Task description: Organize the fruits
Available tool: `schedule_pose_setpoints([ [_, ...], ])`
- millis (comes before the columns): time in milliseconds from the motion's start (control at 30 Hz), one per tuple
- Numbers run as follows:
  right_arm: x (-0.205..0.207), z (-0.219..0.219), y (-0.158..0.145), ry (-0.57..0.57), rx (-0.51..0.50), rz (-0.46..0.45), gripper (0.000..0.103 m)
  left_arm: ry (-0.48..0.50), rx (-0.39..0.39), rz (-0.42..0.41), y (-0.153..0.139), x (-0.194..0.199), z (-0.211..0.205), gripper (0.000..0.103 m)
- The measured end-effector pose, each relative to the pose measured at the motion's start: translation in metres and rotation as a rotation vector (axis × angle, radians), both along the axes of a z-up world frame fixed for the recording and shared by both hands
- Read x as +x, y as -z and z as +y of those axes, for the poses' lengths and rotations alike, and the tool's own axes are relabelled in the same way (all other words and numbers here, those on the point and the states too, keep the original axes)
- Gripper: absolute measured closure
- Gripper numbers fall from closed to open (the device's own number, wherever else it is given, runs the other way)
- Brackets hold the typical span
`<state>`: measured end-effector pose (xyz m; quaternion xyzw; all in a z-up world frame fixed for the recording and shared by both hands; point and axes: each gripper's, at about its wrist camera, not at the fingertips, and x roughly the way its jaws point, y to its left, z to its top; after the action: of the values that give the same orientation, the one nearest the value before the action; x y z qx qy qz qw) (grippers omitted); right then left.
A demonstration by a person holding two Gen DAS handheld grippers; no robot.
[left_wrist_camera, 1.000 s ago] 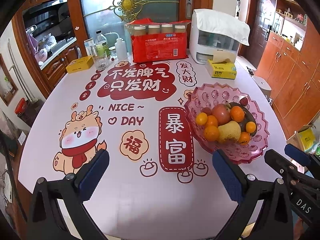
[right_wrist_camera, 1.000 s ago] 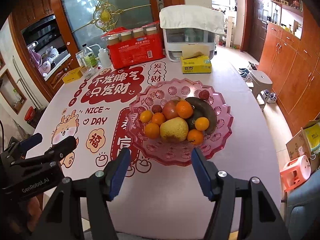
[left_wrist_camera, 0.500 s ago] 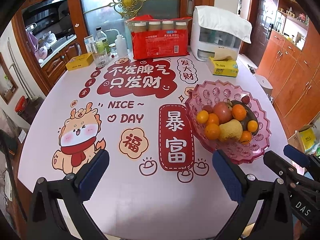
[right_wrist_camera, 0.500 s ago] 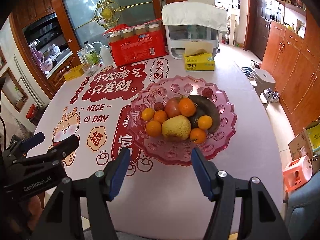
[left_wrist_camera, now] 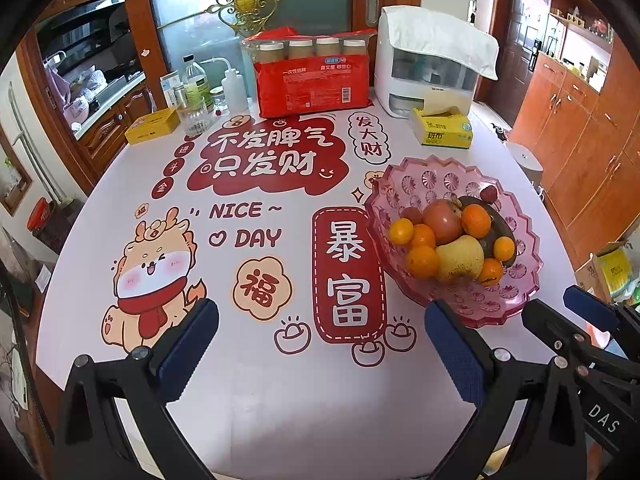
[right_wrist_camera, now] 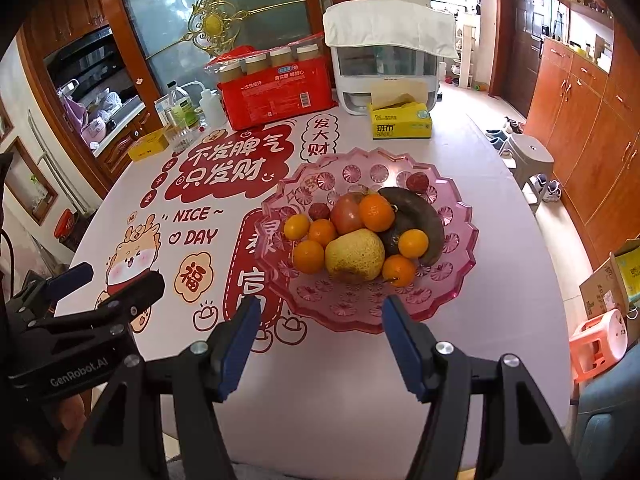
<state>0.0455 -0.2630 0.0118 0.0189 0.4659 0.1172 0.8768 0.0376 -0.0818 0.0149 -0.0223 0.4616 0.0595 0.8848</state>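
Observation:
A pink scalloped glass bowl (left_wrist_camera: 516,292) (right_wrist_camera: 352,312) sits on the right half of the table. It holds a yellow pear (left_wrist_camera: 458,258) (right_wrist_camera: 354,255), a reddish apple (left_wrist_camera: 442,216) (right_wrist_camera: 346,212), a dark banana (right_wrist_camera: 420,216), several oranges (right_wrist_camera: 308,256) and small red fruits (right_wrist_camera: 417,182). My left gripper (left_wrist_camera: 322,332) is open and empty over the table's front, left of the bowl. My right gripper (right_wrist_camera: 320,322) is open and empty just in front of the bowl's near rim. Each gripper shows at the edge of the other's view.
At the table's far edge stand a red pack of jars (left_wrist_camera: 316,80), a white appliance under a cloth (left_wrist_camera: 432,68), a yellow tissue box (left_wrist_camera: 442,130), bottles and a glass (left_wrist_camera: 196,92), and a yellow box (left_wrist_camera: 152,130). Stools (right_wrist_camera: 528,156) and wooden cabinets are to the right.
Both views have shifted slightly: the bowl and table sit a little lower and nearer in frame. Both grippers stay open and empty.

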Motion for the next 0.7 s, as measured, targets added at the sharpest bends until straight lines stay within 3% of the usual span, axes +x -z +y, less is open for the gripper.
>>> schedule_pose_setpoints([
  [700,0.0047,-0.0002,0.0031,0.003,0.000,0.010,0.039,0.003,-0.005,0.006,0.0028,0.0050,-0.0025,0.001],
])
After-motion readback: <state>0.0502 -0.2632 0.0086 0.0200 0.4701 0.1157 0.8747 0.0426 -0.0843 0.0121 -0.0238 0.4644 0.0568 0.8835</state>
